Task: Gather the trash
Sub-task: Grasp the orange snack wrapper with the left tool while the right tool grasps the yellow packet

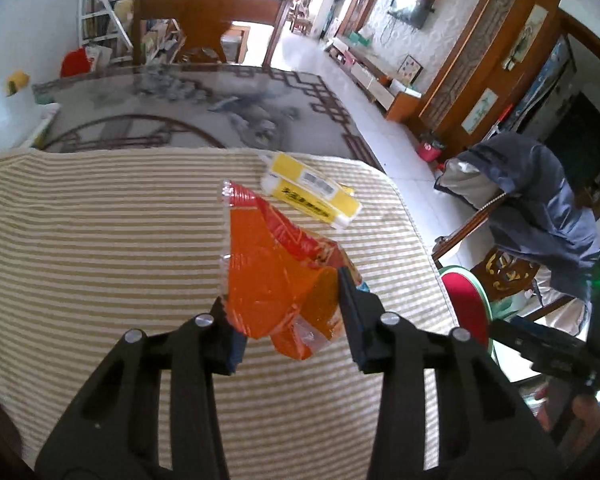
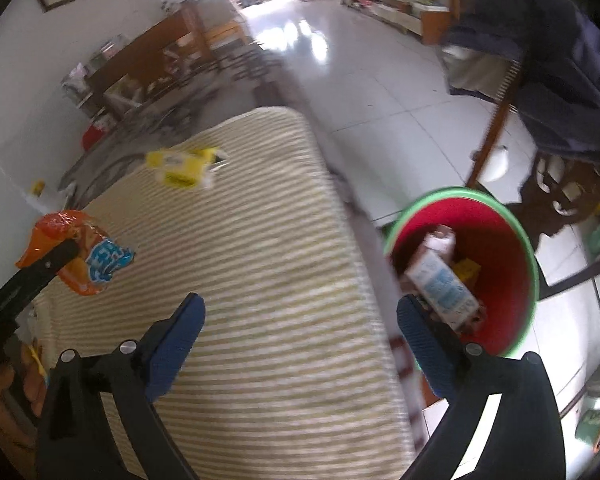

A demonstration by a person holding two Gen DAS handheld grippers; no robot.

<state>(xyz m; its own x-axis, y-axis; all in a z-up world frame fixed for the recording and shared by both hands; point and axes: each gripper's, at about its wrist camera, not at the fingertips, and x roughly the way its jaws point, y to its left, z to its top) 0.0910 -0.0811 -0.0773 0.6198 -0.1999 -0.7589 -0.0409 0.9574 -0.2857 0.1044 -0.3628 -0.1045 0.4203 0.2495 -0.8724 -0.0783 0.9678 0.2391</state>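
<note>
The left claw [image 1: 288,320] was clenched on the orange wrapper [image 1: 272,276], lifted over the striped desk [image 1: 100,240]. The thin film could slip free before reaching the red bin [image 2: 496,236]. The right claw [image 2: 300,332] gaped empty; the yellow packet [image 1: 312,192] lay beyond, upper centre of frame.

Black linkage grippers [image 2: 300,312] with silver screws [image 2: 128,347] and seemingly ribbed blue pads [image 2: 180,340].

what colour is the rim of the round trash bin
Green rim around a red inside, clearest in the right wrist view.
</note>
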